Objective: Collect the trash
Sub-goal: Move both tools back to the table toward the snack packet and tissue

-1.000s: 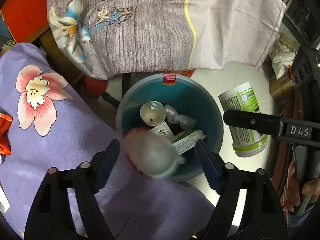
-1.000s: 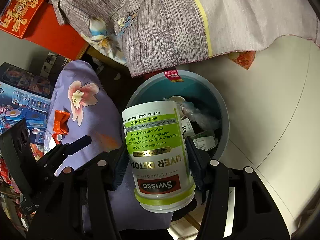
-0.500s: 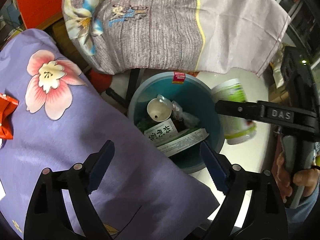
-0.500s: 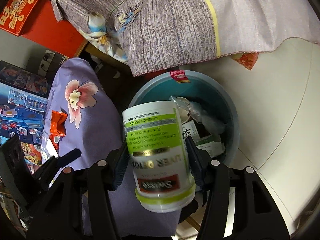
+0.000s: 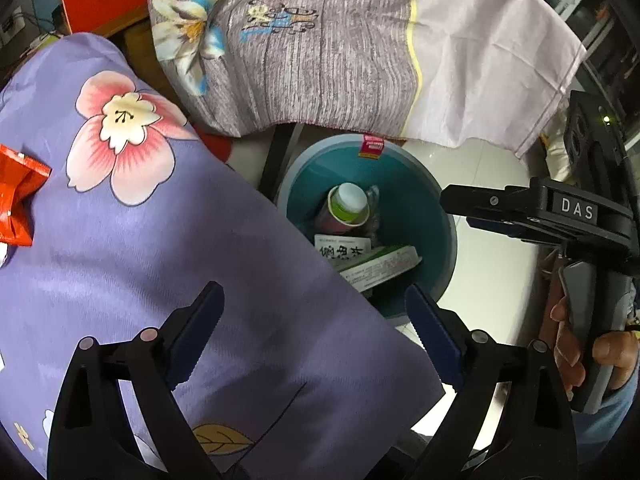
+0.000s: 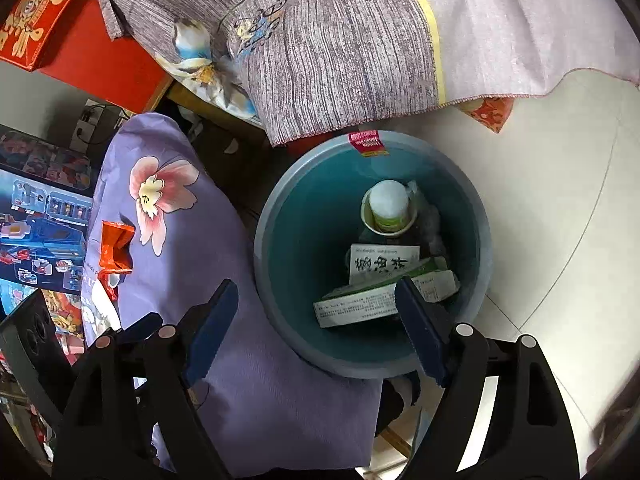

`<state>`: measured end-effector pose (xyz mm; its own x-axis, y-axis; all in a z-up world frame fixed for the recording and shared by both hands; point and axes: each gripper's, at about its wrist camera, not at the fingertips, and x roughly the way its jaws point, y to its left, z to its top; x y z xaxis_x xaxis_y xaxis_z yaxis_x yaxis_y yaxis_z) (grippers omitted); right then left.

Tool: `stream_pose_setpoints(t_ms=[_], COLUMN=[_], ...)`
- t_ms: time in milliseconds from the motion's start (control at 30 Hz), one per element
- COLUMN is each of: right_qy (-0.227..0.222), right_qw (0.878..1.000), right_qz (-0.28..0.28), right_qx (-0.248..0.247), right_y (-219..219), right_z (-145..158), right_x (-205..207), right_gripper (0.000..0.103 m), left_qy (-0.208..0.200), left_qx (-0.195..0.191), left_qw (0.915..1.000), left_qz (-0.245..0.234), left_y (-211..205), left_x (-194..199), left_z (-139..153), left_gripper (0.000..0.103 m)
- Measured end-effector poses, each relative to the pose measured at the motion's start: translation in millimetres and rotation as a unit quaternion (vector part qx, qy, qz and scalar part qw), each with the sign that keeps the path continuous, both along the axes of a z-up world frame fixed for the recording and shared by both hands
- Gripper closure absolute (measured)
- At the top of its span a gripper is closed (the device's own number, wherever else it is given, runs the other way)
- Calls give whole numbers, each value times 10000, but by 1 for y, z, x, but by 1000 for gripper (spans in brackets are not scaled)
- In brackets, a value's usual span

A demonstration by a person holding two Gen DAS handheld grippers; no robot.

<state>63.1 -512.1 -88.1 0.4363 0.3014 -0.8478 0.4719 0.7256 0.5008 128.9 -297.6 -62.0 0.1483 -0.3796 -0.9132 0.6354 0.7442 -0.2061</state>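
Note:
The blue round trash bin (image 6: 260, 248) stands on the floor. Inside it a white and green supplement bottle (image 6: 387, 204) sits upright in a paper cup, beside two cartons (image 6: 384, 264) and a crumpled clear wrapper. My right gripper (image 6: 316, 294) hangs over the bin's near rim, its jaws opening with nothing between them. My left gripper (image 5: 312, 304) is over the purple flowered cloth (image 5: 120, 240), its jaws opening too and holding nothing. From the left wrist, the bin (image 5: 452, 240), the bottle (image 5: 347, 200) and the right gripper (image 5: 456, 210) all show.
An orange foil wrapper (image 6: 114, 248) lies on the purple cloth, also seen at the left edge as wrapper (image 5: 18, 200). A grey flowered cloth (image 6: 340, 60) overhangs behind the bin. Pale floor tiles (image 6: 540, 200) lie right of it. A hand (image 5: 576, 340) holds the right gripper's handle.
The right gripper let go of the bottle, which dropped into the bin's paper cup. The left gripper's pale cup is gone, and that gripper shifted over the purple cloth. Both jaws widened.

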Motion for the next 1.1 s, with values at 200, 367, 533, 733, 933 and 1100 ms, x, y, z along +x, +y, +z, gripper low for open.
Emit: stream_pose_setpoints(t_ms=[200, 367, 533, 733, 933, 1100], right_qy=[26, 5, -20, -38, -44, -7], right_qw=[9999, 9997, 9990, 9967, 9921, 9862], right_qz=[-1, 100, 260, 631, 1069, 1486], right_qx=[-113, -227, -355, -501, -653, -731], right_y=[10, 27, 51, 94, 146, 194], right_z=[11, 24, 36, 50, 60, 62], right_x=[-2, -2, 2, 12, 29, 44], right_gripper=[25, 25, 24, 24, 24, 24], left_qy=[-37, -74, -152, -269, -329, -395], left_qx=[-116, -240, -335, -422, -504, -515], left_qw=[9999, 9995, 9989, 9969, 9923, 9858], left_qz=[63, 176, 297, 609, 1078, 1552], left_y=[15, 33, 55, 98, 154, 211], left_x=[-4, -8, -13, -16, -11, -4], left_z=[6, 14, 21, 30, 35, 37], left_gripper=[10, 10, 10, 9, 8, 8])
